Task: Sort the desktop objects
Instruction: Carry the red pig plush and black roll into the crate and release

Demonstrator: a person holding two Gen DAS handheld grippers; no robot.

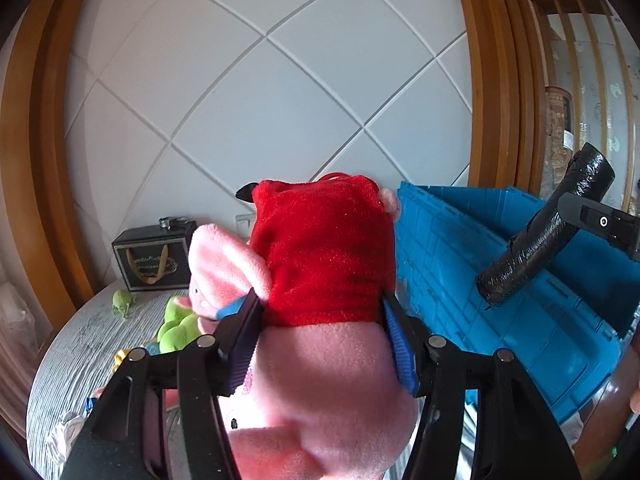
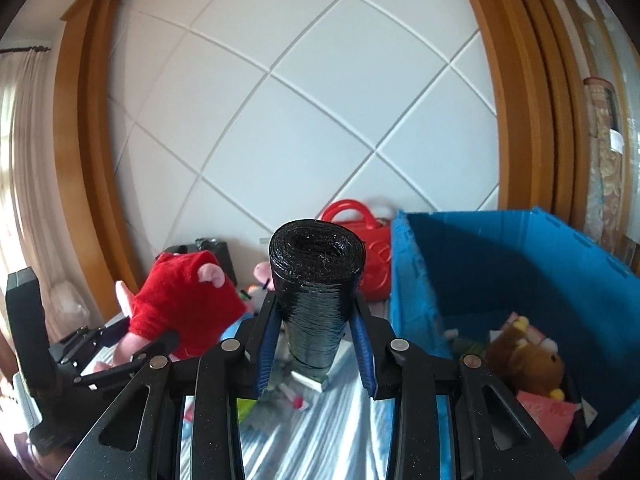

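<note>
Gripping a pink plush pig in a red dress, the left claw has its blue-padded fingers pressed into the toy's sides, just where the red cloth meets the pink body. The pig is lifted above the desk, its head toward the camera and its feet away. From the right wrist view the same pig hangs in the left claw off to the left, clear of the striped grey desk.

The right claw is clamped narrowly on a black roll of plastic bags, which stands on end between the pads with its coiled end facing the wall. In the left wrist view this roll sits tilted in front of the blue bin.

The blue bin stands open at the right of the desk. Inside it lie a brown plush bear and a pink item. A red toy basket sits just left of the bin against the wall. On the desk's far left are a green plush, a small green toy and a black gift bag.
</note>
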